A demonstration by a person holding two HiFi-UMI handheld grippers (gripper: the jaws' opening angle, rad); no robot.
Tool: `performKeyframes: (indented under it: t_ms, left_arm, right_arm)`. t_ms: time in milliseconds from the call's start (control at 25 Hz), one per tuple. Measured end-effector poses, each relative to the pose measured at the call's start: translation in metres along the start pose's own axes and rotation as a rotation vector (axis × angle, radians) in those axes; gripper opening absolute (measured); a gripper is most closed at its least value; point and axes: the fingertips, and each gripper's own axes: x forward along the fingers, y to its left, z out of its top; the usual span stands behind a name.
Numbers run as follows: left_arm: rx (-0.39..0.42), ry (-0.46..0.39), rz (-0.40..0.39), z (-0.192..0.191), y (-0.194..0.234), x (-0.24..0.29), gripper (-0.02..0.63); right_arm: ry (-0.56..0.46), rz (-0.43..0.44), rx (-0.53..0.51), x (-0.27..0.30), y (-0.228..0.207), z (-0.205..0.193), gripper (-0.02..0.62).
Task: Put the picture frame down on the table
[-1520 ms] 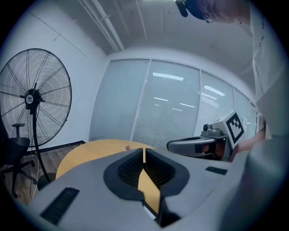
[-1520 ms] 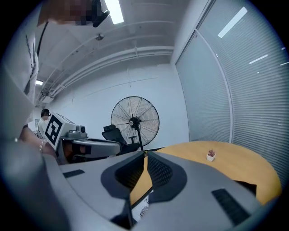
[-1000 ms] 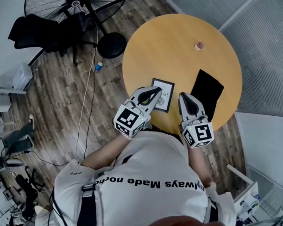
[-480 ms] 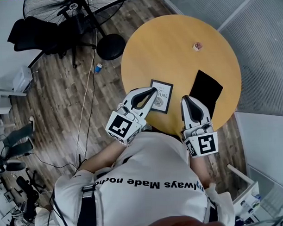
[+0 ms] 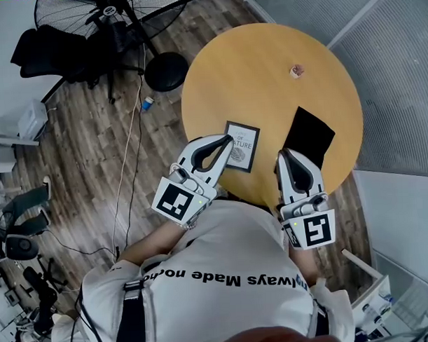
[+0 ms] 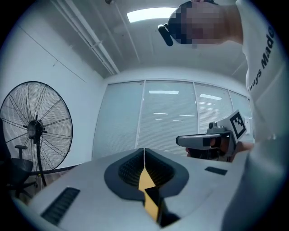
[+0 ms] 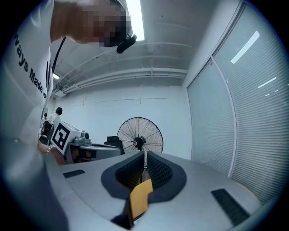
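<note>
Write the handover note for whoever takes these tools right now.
Left tool: shut, empty, tip by the frame's left edge in the head view.
Right tool: shut, empty, near the black pad.
Frame: lies flat, face up, on the table, near its front edge; neither tool holds it.
Done: frame is down.
Left: apparently nothing; keep both tools clear of it.
</note>
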Motion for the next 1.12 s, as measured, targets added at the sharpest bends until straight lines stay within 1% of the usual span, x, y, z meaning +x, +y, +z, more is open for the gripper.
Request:
performKeyframes:
  t_ms: [240, 320, 520, 680, 960, 1120]
  left_arm:
    - [-0.004, 0.001, -0.003, 0.008, -0.003, -0.006, 0.031]
    - [-0.005, -0.033, 0.001, 0.017, -0.003, -0.007, 0.031]
    - [0.007, -0.053, 0.0, 0.026, 0.0, -0.009, 0.031]
    - [-0.003, -0.045, 0.011, 0.023, 0.004, -0.011, 0.031]
    - [-0.006, -0.045, 0.007, 0.024, 0.009, -0.01, 0.031]
    - [0.0, -0.03, 0.006, 0.021, 0.007, -0.009, 0.031]
  right_arm:
    - [-0.015, 0.011, -0.007, -0.002, 0.007, 0.011, 0.043]
    - [-0.017, 0.012, -0.008, -0.002, 0.009, 0.014, 0.043]
    - [-0.021, 0.013, -0.012, 0.0, 0.01, 0.017, 0.041]
    - [-0.024, 0.012, -0.01, 0.001, 0.013, 0.019, 0.041]
    - [-0.026, 0.005, -0.01, 0.007, 0.013, 0.021, 0.041]
    - [-0.024, 0.002, -0.017, 0.005, 0.011, 0.019, 0.041]
